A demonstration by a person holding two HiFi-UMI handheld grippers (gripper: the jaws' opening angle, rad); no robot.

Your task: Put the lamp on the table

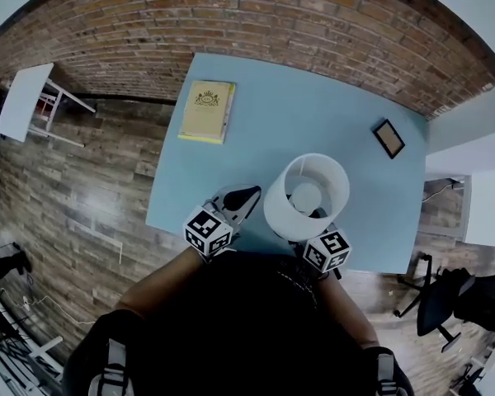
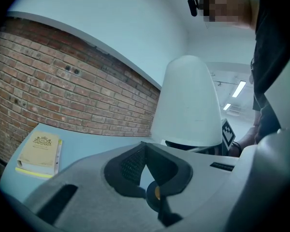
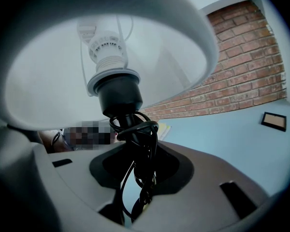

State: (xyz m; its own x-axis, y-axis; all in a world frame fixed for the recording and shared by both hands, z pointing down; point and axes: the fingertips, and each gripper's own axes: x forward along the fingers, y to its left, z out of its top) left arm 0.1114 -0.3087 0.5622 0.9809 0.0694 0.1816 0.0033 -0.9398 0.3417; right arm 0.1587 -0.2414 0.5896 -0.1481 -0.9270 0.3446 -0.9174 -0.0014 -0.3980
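Observation:
A lamp with a white drum shade [image 1: 277, 209] hangs over the near part of the light blue table [image 1: 297, 106]. My right gripper [image 3: 140, 151] is shut on its thin black stem, which has the black cord wound round it, just under the socket [image 3: 117, 93]. In the head view the shade hides that gripper's tips and the lamp's base; only its marker cube [image 1: 326, 252] shows. My left gripper [image 1: 243, 198] sits just left of the shade [image 2: 188, 105], shut with nothing between its pads [image 2: 130, 166].
A yellow book [image 1: 206, 111] lies at the table's far left, a small dark picture frame [image 1: 388, 138] at its far right. A brick wall runs behind. A white side table [image 1: 25, 97] stands left; an office chair [image 1: 445, 299] stands at the lower right.

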